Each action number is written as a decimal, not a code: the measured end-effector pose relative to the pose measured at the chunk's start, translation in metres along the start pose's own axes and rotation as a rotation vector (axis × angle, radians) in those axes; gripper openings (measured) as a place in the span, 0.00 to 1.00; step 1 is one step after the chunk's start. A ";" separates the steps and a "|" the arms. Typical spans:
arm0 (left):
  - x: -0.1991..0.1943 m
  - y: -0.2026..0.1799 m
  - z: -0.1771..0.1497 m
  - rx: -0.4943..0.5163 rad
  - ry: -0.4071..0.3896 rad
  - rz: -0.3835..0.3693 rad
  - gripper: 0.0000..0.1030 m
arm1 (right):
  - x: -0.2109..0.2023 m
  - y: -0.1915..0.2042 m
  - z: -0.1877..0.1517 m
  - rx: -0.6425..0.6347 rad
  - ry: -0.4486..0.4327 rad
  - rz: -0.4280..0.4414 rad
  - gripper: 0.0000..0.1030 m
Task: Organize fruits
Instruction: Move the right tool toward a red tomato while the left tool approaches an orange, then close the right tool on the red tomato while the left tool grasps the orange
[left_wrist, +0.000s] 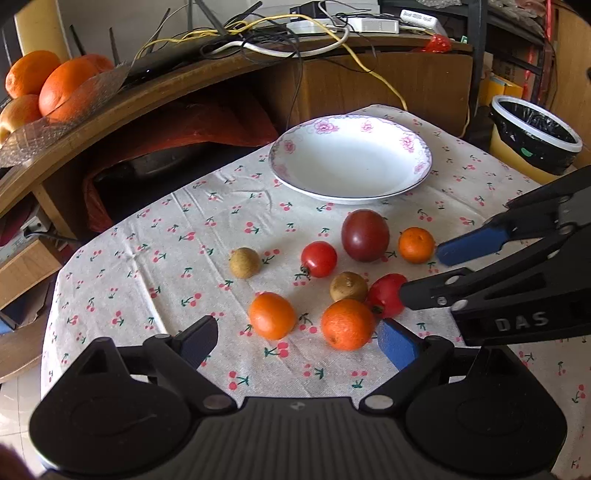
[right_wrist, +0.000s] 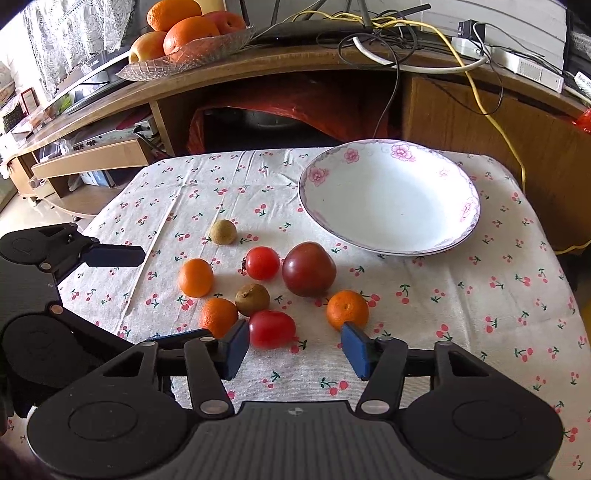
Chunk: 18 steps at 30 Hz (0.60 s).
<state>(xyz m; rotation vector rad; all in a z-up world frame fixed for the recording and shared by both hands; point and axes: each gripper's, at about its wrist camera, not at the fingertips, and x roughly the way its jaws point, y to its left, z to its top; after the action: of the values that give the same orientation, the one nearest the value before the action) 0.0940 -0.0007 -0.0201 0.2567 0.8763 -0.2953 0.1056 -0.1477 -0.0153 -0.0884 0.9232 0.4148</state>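
Observation:
Several small fruits lie loose on a cherry-print tablecloth: three small oranges, two red tomatoes, a dark red plum, two brown longans. An empty white floral plate sits behind them; it also shows in the right wrist view. My left gripper is open, with two oranges between its fingers. My right gripper is open just before a red tomato, with an orange at its right fingertip. The right gripper also shows in the left wrist view.
A wooden shelf curves behind the table, carrying a glass bowl of large oranges and tangled cables. A bin with a black liner stands at the right. A red cloth covers something under the shelf.

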 end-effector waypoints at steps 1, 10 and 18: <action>0.000 -0.001 0.000 0.004 -0.001 -0.001 0.98 | 0.002 0.000 0.000 0.002 0.006 0.003 0.42; 0.003 0.004 -0.008 0.003 0.017 -0.005 0.98 | 0.015 0.001 -0.003 0.000 0.050 0.025 0.30; 0.007 -0.005 -0.006 0.030 0.027 -0.026 0.98 | 0.020 0.001 -0.001 0.005 0.050 0.059 0.29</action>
<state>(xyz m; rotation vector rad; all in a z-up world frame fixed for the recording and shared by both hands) 0.0921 -0.0044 -0.0298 0.2781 0.9027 -0.3305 0.1151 -0.1408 -0.0311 -0.0676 0.9778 0.4662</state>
